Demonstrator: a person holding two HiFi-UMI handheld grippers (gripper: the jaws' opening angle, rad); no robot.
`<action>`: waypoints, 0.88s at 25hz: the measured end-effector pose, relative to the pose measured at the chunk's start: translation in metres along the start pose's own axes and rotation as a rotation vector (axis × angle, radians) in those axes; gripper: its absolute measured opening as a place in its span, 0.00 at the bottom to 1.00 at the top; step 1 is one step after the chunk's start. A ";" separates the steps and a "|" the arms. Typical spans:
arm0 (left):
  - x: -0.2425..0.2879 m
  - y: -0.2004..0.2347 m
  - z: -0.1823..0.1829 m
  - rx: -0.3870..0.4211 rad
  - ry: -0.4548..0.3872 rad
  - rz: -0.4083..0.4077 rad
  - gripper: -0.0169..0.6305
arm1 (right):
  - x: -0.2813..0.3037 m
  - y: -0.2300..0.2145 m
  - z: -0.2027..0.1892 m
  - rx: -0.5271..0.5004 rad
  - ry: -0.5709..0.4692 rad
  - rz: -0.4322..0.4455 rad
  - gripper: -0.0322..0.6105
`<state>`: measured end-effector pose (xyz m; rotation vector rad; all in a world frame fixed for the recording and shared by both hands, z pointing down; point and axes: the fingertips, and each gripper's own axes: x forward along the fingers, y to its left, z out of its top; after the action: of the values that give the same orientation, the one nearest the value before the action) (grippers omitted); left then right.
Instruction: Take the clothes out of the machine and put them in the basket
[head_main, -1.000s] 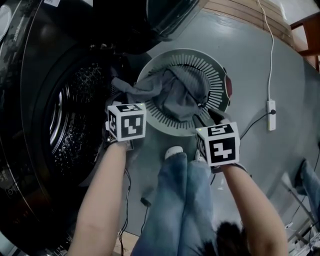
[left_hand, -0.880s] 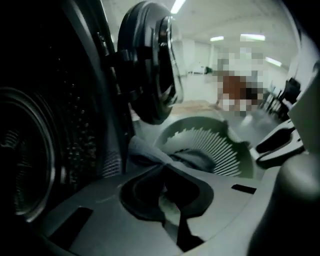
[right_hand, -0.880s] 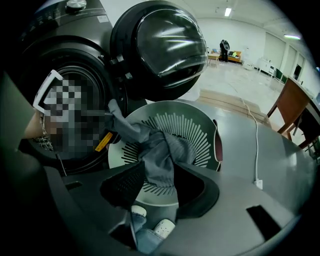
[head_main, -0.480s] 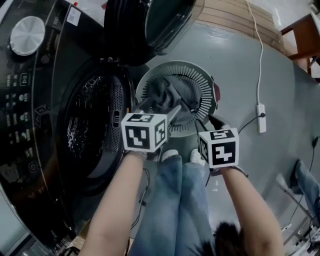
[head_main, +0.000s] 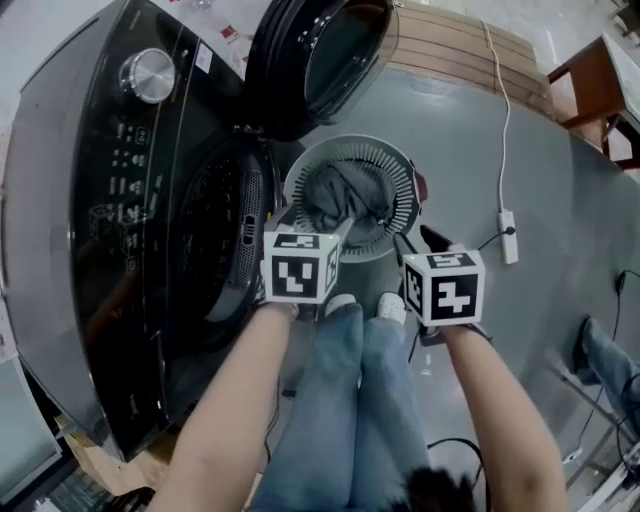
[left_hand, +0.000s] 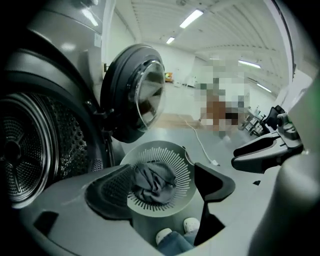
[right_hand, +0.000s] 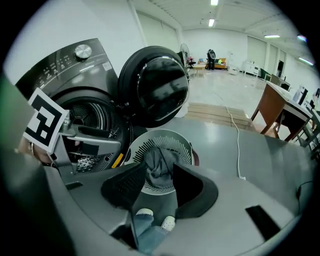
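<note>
Clothes (head_main: 345, 195) lie as a grey crumpled heap, with no clear long axis, inside the round slotted basket (head_main: 400, 172) on the floor (head_main: 480, 130), just beyond the person's shoes (head_main: 345, 303). In the head view both grippers hang over the basket's near rim, the left gripper (head_main: 315, 222) on the side toward the machine (head_main: 110, 200), the right gripper (head_main: 420, 243) on the side away from it. The drum mouth (head_main: 215, 235) opens at the left, so the left hand looks the nearer one for any further reach inside. The open door (head_main: 320, 60) stands beyond the basket, clear of that path.

In the left gripper view the fingers (left_hand: 107, 190) are spread wide, having just opened, with nothing between them. The heap shows below through the gap, and the visible part of the drum (left_hand: 25, 150) shows no garment.

In the right gripper view the fingers (right_hand: 195, 190) stand narrowly apart and empty, aimed down at the heap. The left gripper hides part of the drum.
</note>
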<state>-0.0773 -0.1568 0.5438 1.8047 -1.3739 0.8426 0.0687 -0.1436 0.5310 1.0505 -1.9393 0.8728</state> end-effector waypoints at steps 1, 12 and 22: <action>-0.008 -0.002 0.002 0.002 0.002 0.002 0.63 | -0.009 0.002 0.004 -0.004 -0.006 0.000 0.32; -0.107 -0.043 0.018 0.063 0.003 -0.044 0.58 | -0.108 0.014 0.021 -0.014 -0.023 -0.006 0.32; -0.195 -0.031 0.054 0.084 -0.070 -0.035 0.54 | -0.198 0.059 0.052 -0.067 -0.056 0.016 0.32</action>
<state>-0.0866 -0.0965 0.3483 1.9328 -1.3648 0.8369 0.0770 -0.0882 0.3255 1.0312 -2.0119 0.7894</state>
